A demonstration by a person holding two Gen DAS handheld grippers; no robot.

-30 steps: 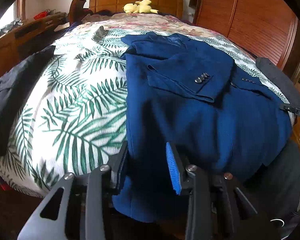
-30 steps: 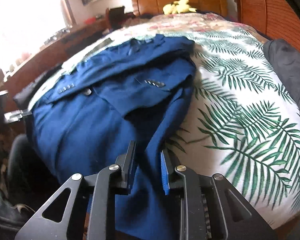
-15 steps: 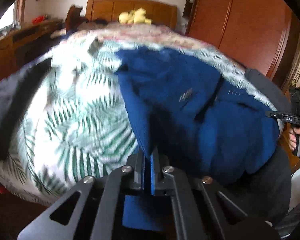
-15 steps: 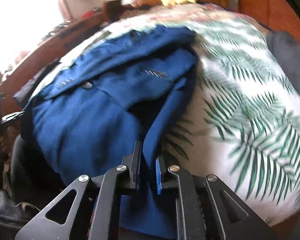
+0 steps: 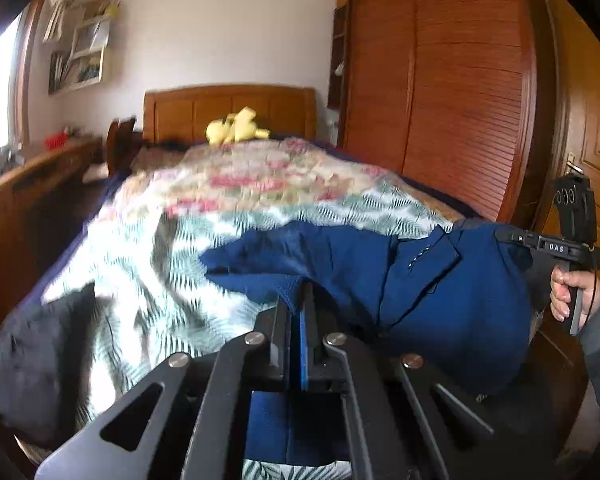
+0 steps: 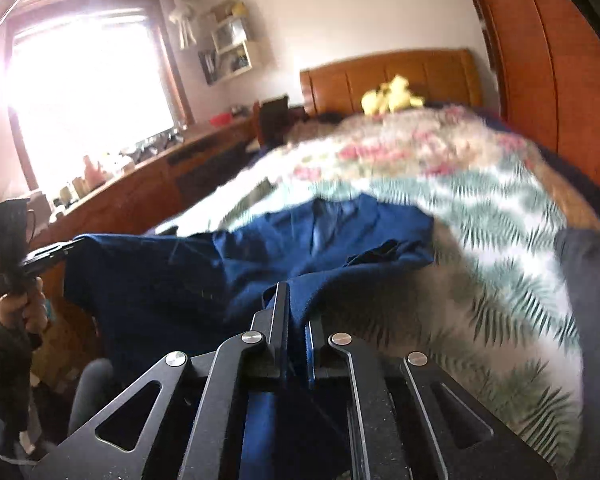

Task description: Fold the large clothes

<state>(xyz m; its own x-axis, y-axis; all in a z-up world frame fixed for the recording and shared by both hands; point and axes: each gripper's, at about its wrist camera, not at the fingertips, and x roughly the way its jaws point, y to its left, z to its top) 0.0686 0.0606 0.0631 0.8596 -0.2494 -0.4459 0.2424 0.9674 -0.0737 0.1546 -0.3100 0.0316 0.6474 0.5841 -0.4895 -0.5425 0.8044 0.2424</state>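
Where "DAS" shows, right gripper (jaws clamped) pinches blue jacket

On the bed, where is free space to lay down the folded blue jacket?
Free: the leaf-print cover between the blue jacket and the dark cloth, and the floral part below the yellow toy. Crowded: the near edge, under the jacket.

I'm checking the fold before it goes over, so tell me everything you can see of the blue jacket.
The blue jacket is a dark blue suit-style blazer of matte woven cloth, with a row of small cuff buttons showing. Its near hem is lifted off the leaf-print bedspread, pinched at one corner in the left gripper and at the other in the right gripper, jaws shut on cloth. The collar end lies on the bed; the middle sags, creased.
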